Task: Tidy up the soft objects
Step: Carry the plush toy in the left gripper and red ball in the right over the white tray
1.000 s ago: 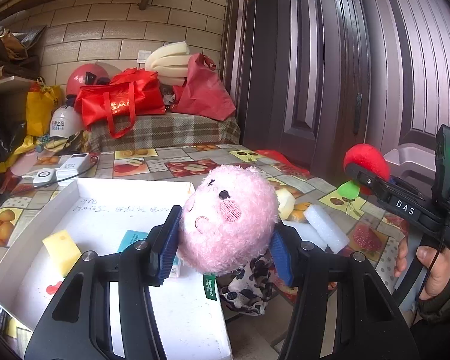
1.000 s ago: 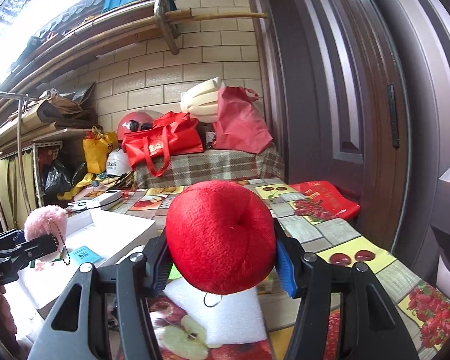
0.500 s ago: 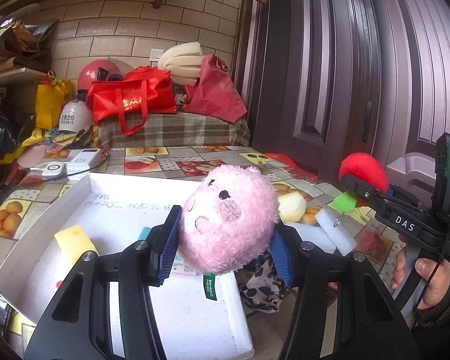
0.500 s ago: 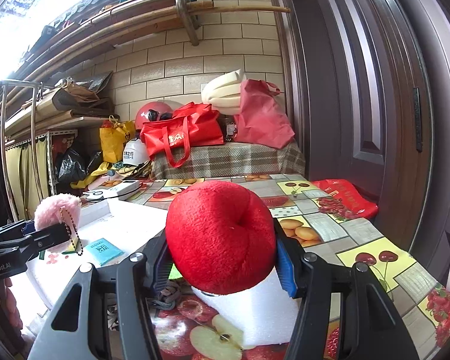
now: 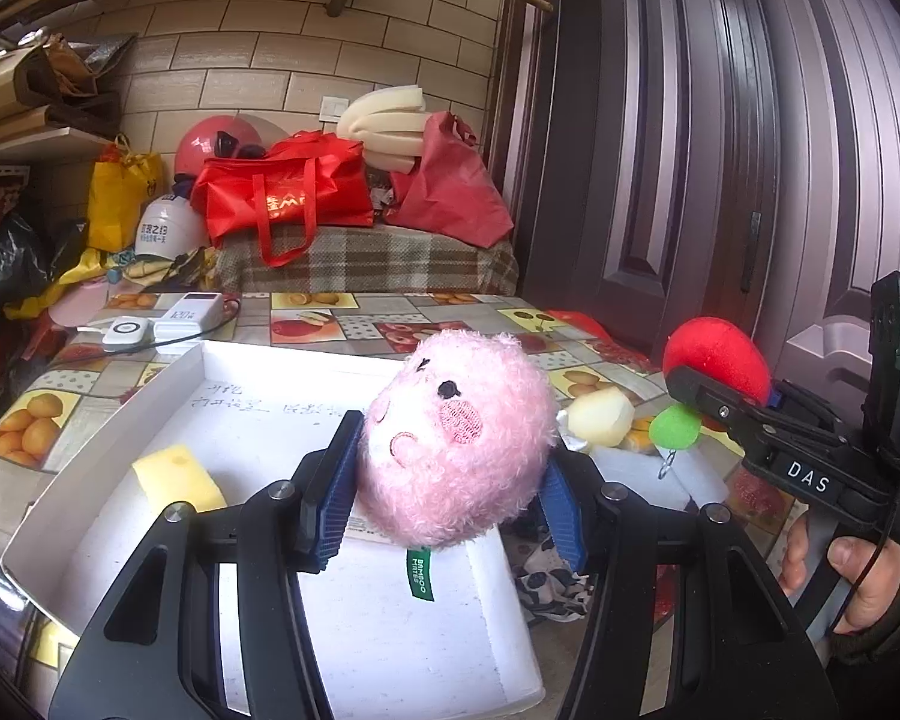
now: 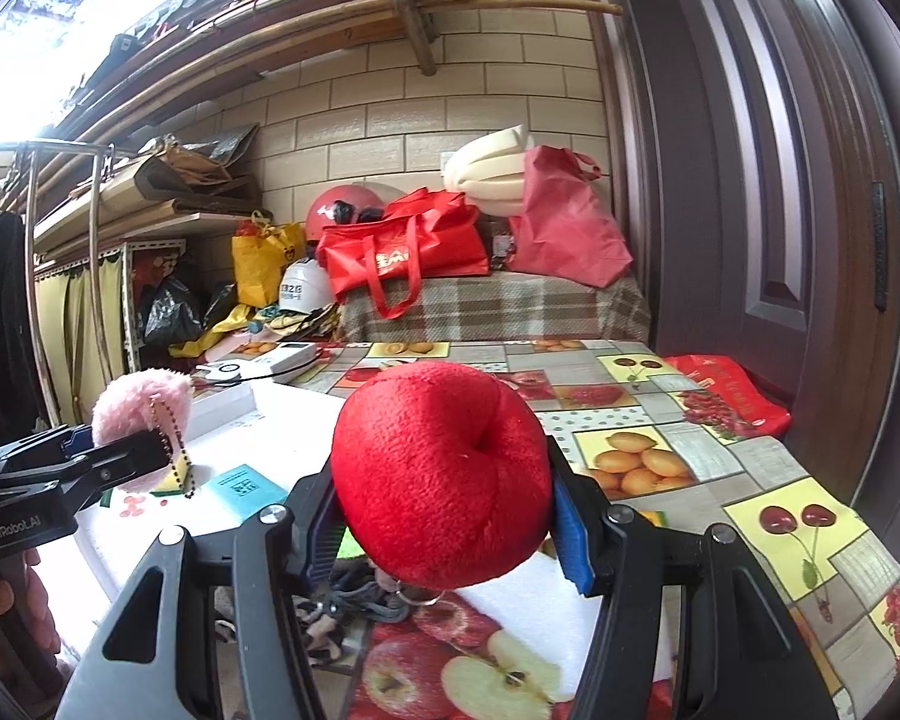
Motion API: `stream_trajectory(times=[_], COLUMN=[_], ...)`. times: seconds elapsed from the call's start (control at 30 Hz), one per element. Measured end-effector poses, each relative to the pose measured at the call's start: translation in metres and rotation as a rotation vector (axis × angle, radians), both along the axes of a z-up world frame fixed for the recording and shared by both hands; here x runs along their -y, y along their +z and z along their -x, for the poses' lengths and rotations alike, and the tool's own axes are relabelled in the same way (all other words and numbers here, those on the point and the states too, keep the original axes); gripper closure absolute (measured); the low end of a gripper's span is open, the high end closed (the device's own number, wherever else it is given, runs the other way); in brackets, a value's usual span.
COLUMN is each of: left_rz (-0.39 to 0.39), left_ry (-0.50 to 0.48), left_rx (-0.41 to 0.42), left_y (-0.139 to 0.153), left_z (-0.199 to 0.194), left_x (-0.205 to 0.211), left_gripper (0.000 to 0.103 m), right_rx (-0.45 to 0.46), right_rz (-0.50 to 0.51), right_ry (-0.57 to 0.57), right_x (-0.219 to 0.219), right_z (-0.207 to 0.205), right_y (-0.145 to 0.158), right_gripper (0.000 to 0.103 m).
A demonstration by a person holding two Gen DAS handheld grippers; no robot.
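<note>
My left gripper (image 5: 444, 498) is shut on a pink plush pig head (image 5: 456, 438) and holds it above the right part of a shallow white box (image 5: 114, 420). A yellow sponge block (image 5: 177, 480) lies in the box. My right gripper (image 6: 444, 516) is shut on a red plush apple (image 6: 444, 474) above the table, right of the box. In the left wrist view the apple (image 5: 717, 360) and right gripper (image 5: 750, 414) show at the right; in the right wrist view the pig (image 6: 141, 414) shows at the left.
On the fruit-print tablecloth (image 6: 660, 438) lie a white foam block (image 5: 660, 474), a pale yellow soft piece (image 5: 600, 417) and a patterned cloth (image 5: 546, 570). White devices (image 5: 180, 321) sit at the far left. Red bags (image 5: 288, 198) stand behind. A dark door (image 5: 690, 150) is at the right.
Both grippers have shifted left and a little forward with their toys still held. The pig now hangs further over the box and the box fills more of the left view.
</note>
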State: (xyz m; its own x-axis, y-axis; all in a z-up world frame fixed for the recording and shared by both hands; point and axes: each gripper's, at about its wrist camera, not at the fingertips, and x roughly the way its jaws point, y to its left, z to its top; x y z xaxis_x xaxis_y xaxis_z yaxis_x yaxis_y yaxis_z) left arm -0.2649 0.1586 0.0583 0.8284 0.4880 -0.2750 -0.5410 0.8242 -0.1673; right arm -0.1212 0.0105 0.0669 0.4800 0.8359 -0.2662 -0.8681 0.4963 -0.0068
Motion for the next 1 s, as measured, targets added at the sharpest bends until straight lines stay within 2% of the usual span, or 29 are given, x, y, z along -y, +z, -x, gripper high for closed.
stream_trajectory(times=[1.0], left_rz=[0.04], left_ry=[0.084], left_rx=[0.024], left_y=[-0.003], left_z=[0.024], left_x=[-0.021], left_gripper=[0.049], right_rx=[-0.005], right_rz=[0.057], right_ry=[0.12], right_x=[-0.036], right_z=[0.026], right_y=[-0.006], right_gripper=[0.045])
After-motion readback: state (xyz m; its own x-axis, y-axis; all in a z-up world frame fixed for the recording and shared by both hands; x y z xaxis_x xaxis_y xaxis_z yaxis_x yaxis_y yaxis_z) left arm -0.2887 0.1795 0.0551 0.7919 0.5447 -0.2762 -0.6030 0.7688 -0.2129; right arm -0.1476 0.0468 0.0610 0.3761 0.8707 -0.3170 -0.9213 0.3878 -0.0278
